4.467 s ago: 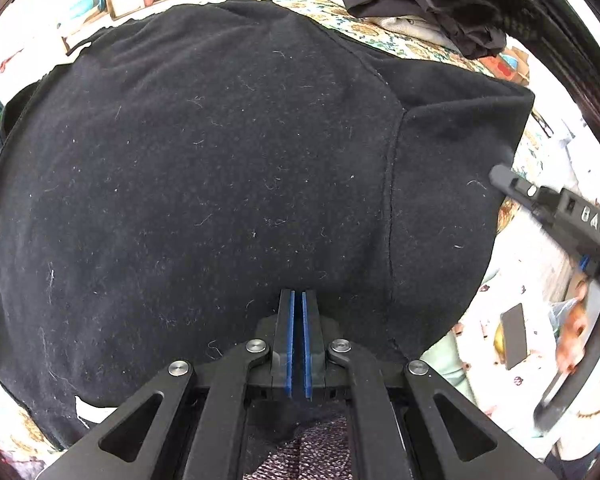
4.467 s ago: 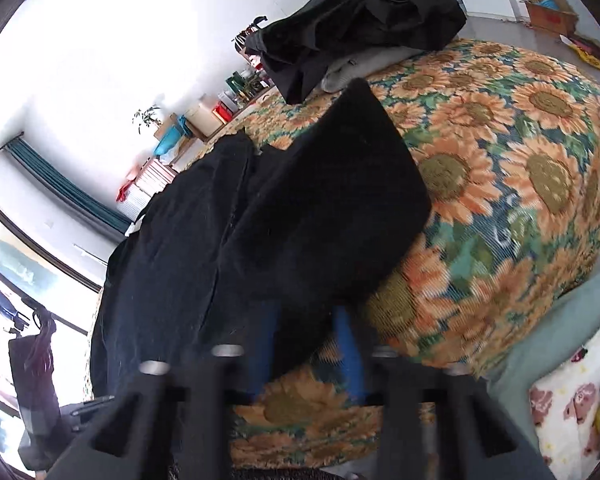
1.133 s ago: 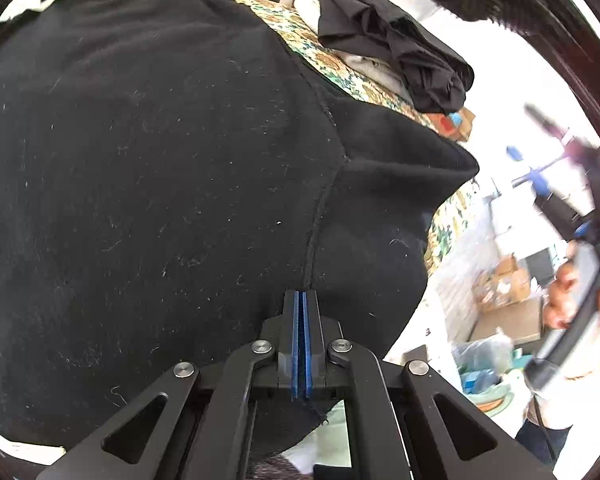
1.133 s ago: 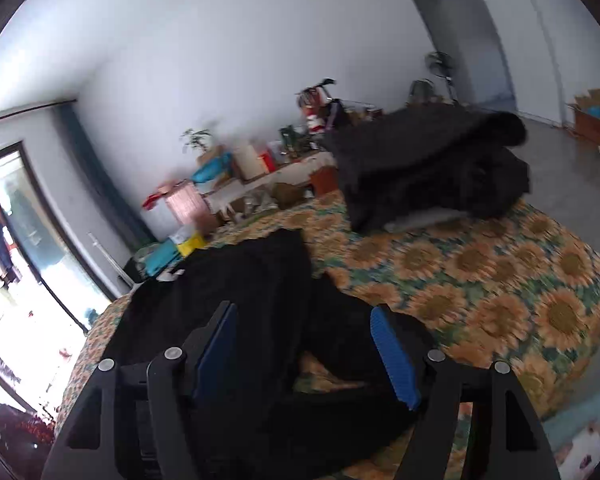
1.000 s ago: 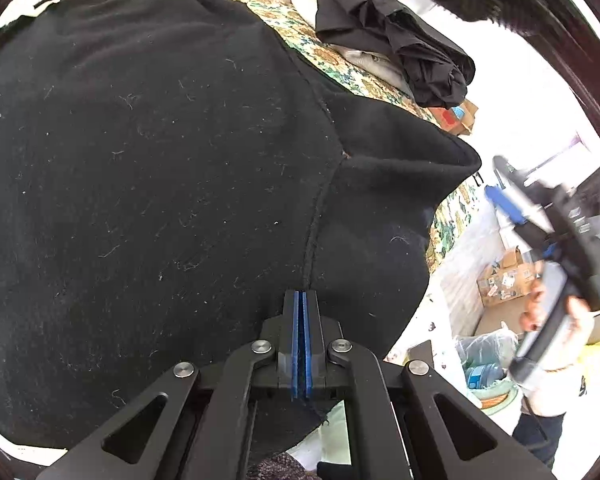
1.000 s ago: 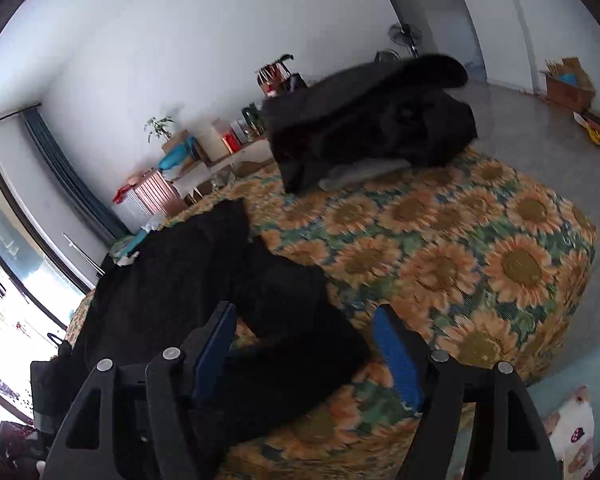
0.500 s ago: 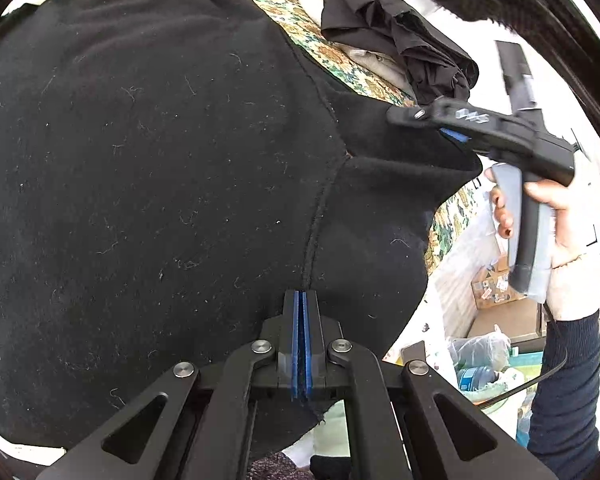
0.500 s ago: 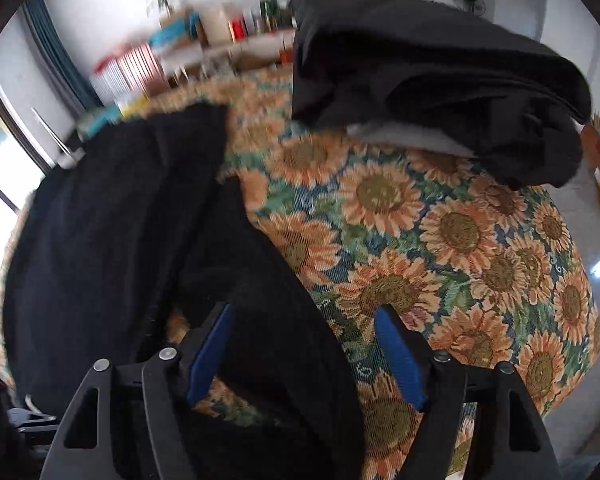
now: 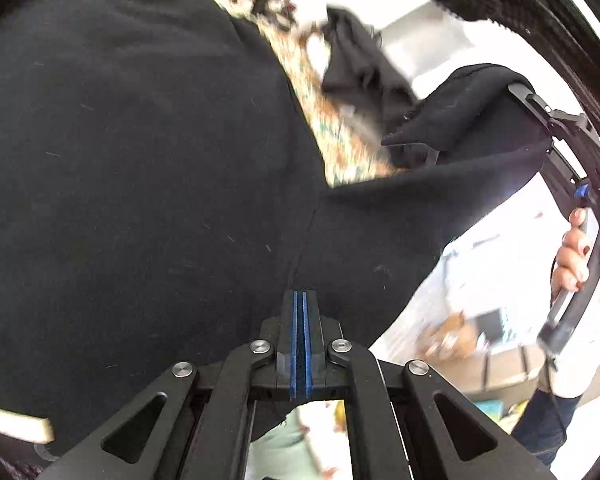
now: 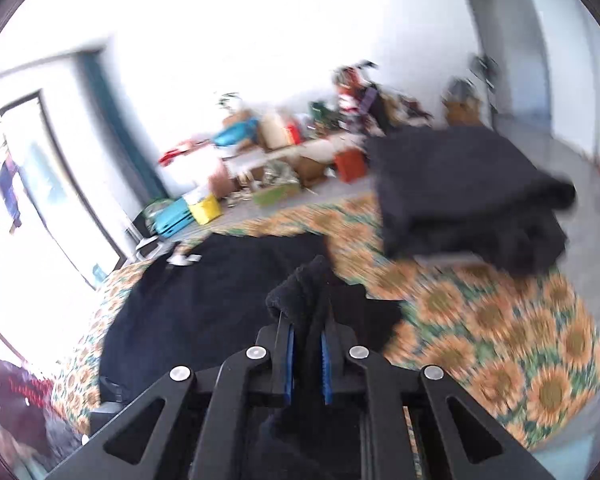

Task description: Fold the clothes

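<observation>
A black shirt (image 9: 132,168) lies spread over the sunflower-print bed cover (image 10: 500,320) and fills most of the left wrist view. My left gripper (image 9: 300,300) is shut on the shirt's near edge beside the sleeve seam. The black sleeve (image 9: 440,200) is lifted off the bed toward the right. My right gripper (image 10: 307,320) is shut on the end of that sleeve (image 10: 304,284), which bunches up between the blue pads. In the left wrist view the right gripper (image 9: 416,148) shows at the upper right, held by a person's hand (image 9: 572,252).
A pile of dark clothes (image 10: 468,196) sits at the far right part of the bed. A low shelf with boxes and clutter (image 10: 280,160) runs along the back wall. A window (image 10: 40,200) is at the left. Floor clutter (image 9: 460,340) lies beside the bed.
My right gripper, open above the bed half a second ago, has shut on the sleeve end and lifted it. The left gripper keeps its hold on the shirt's edge.
</observation>
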Available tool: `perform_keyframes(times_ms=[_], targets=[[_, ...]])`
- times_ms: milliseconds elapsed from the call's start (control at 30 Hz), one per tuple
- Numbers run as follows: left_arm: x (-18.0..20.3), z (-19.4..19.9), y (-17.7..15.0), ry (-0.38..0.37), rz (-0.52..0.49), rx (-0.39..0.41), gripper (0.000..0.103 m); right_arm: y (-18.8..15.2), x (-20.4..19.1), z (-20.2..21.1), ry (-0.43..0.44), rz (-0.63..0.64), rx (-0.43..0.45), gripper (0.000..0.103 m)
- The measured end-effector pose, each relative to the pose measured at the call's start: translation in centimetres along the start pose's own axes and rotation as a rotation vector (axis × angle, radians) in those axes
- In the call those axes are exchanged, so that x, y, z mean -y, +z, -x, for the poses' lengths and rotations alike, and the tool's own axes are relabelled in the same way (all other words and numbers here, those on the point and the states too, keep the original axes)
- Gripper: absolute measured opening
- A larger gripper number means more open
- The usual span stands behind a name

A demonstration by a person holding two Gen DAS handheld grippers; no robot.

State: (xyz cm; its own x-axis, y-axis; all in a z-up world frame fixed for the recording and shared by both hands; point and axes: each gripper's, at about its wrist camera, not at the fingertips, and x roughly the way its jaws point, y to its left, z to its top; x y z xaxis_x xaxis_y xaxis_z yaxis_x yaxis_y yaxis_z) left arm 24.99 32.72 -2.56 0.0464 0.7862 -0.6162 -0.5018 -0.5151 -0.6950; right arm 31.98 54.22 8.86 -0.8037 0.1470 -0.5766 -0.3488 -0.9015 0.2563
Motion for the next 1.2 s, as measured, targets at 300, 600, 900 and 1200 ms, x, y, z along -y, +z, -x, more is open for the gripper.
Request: perform_keyframes(times_ms=[300,600,900,1200], targets=[[-8.3,14.2,0.5,0.217,0.164,0.313,0.003,-4.4,-19.5,-9.6,0.266,0.324,-0.190,0.034],[-12.7,14.5,1.1,0.218,0.299,0.252,0.003,-6.5,-13.9,-6.3,0.191,0.255,-0.159,0.063],[-12.4,15.4,7.3,0.248,0.451,0.253,0.039,-10.4,-4.8,-4.0,0.057,0.120,-0.246,0.064],[-12.9,10.4,12.3,0.579,0.454,-0.027,0.055,-12.9,-7.0,-8.7,0.106,0.178,-0.316,0.064]])
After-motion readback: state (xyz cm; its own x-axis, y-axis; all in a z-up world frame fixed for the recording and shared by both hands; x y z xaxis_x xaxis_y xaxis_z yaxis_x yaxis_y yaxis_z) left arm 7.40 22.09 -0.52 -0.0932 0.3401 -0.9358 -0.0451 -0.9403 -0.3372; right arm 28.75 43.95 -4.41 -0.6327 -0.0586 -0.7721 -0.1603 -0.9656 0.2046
